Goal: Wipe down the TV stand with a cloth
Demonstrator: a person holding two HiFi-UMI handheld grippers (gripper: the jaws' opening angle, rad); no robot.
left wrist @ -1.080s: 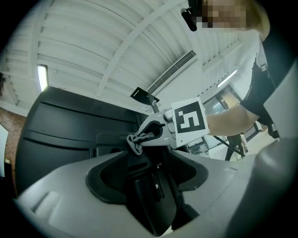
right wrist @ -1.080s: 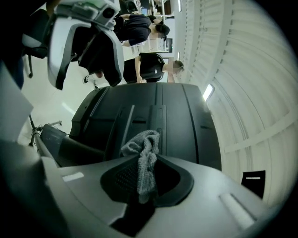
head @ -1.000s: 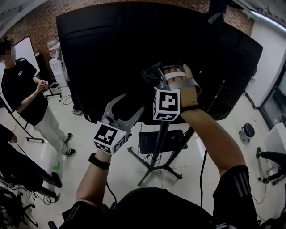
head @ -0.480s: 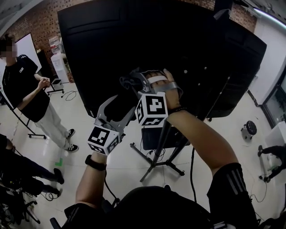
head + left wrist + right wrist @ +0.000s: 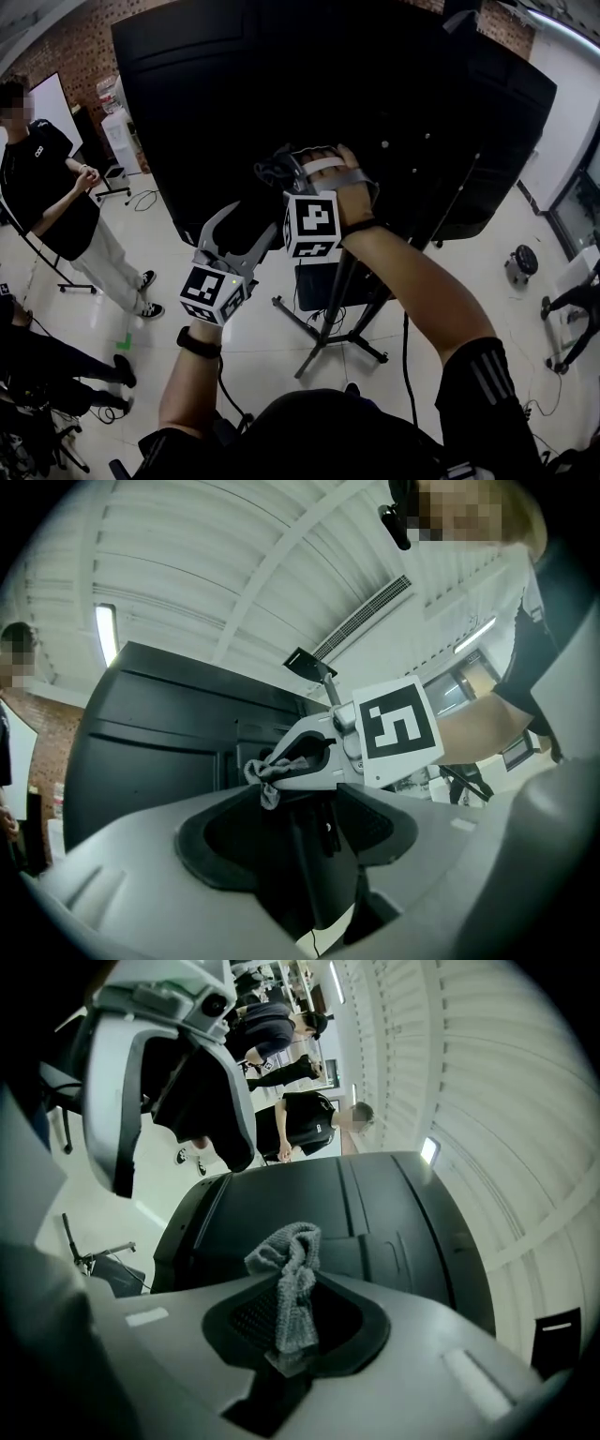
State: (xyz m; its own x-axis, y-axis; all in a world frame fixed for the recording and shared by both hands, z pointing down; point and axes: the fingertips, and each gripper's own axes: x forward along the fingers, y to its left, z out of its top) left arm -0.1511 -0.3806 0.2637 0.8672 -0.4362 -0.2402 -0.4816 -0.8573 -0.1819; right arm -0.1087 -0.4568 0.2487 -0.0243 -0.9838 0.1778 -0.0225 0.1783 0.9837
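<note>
Nearest the camera, lower middle of the head view, is my left tool (image 5: 251, 223). Its jaws are spread wide with nothing between them, and it just hangs there in front of the stand. Its marker cube (image 5: 212, 292) has only black-and-white squares on it, no text.

Right above it, about dead centre, my right tool (image 5: 278, 172) is clamped down on the cloth (image 5: 292, 1274). The cloth is a grey, nubbly, knit-looking rag, bunched up and poking out past the jaws. It's held right up by the big black back of the TV (image 5: 281, 84), though I can't tell if it's actually touching.

Below that, the stand's pole (image 5: 339, 281) runs down to tripod legs (image 5: 323, 345) on the pale glossy floor (image 5: 253, 347), with a cable trailing beside them.

Further off at the left edge, a person (image 5: 52, 202) in a black tee stands by. There's small print on the shirt, too tiny to read. Behind them, in the upper left, is a brick wall (image 5: 66, 52).
</note>
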